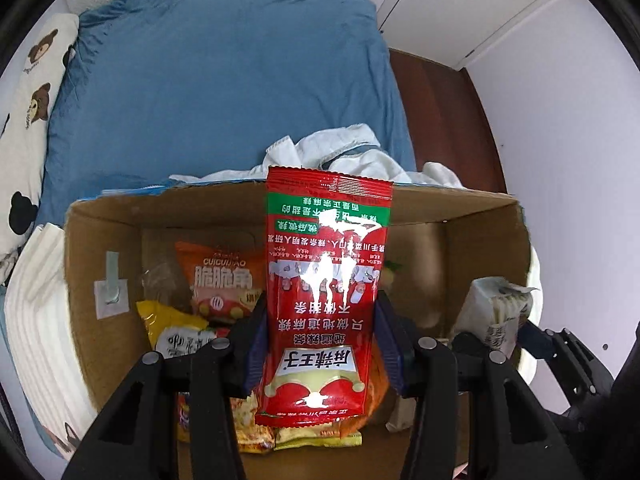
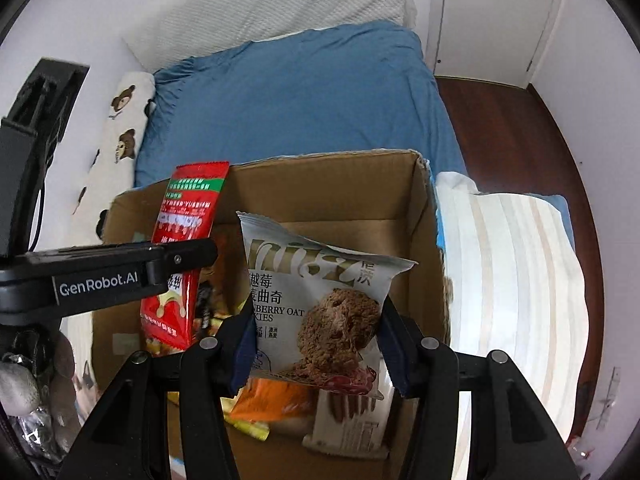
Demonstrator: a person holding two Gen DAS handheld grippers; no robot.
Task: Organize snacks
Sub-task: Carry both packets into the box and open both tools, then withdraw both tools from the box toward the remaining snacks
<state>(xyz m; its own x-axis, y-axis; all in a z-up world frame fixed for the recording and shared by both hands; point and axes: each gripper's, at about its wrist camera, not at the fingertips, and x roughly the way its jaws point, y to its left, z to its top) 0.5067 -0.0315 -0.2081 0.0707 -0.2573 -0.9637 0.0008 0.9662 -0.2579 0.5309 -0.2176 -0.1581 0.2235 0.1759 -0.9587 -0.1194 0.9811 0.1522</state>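
While held over the open box (image 1: 100, 216), pinched the red packet (image 1: 324, 276) upright between the left gripper (image 1: 322, 344) fingers, blue pads (image 1: 256, 340) pressed against both its edges, print upside down toward the camera. Hung above the snacks already lying on the box floor: an orange bag (image 1: 218, 276) against the far wall, a yellow bag (image 1: 176, 328) just beside it, more wrappers partly hidden beneath. Showed a white pack (image 1: 494, 312) at the box's right wall, clamped in the other tool's tips.

Gripped likewise, in the right gripper (image 2: 316, 340), the cookie bag (image 2: 320, 296), fingers closed on its two sides, also over the box (image 2: 340, 184) and near its right wall. Caught the left gripper (image 2: 192, 258) from the side, reaching in from the left with the red packet (image 2: 180, 256) standing through it. Lay under the cookie bag an orange wrapper (image 2: 276, 400) and a pale pack (image 2: 352, 428). Rested the box on a blue bed (image 2: 300, 100), striped cloth (image 2: 508, 280) just right of it, bear-print pillow (image 2: 120, 128) to the left.
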